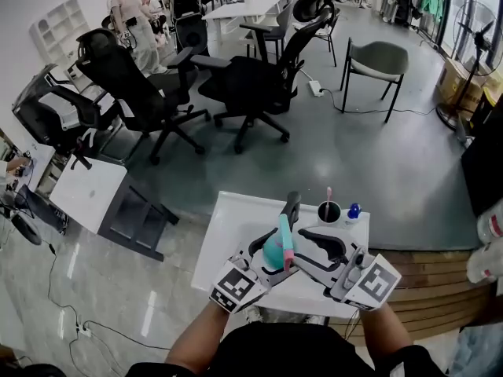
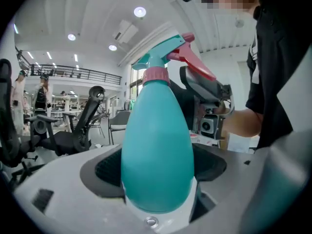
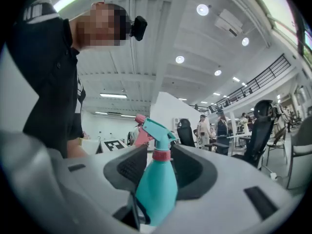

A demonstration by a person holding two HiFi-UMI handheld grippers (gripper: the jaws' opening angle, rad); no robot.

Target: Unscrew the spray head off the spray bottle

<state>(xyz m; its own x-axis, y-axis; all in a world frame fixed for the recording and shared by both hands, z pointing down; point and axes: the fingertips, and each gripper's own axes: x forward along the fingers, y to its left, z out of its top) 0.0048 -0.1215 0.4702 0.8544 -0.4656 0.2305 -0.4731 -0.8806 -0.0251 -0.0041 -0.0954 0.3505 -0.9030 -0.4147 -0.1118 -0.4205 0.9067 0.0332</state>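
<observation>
A white table (image 1: 228, 218) stands before black office chairs (image 1: 251, 85), with a cup (image 1: 328, 210) of pens on it. Above it, the left gripper (image 2: 158, 165) clamps the teal spray bottle (image 2: 156, 145) by its body. The right gripper (image 3: 161, 160) is closed around the bottle's neck, below the spray head (image 3: 155, 130).

A white table (image 1: 228, 220) is seen from above. Over its near edge the left gripper (image 1: 275, 236) and the right gripper (image 1: 305, 248) meet at a teal spray bottle (image 1: 275, 248). Near its far right corner stands a black cup (image 1: 328, 212).
</observation>
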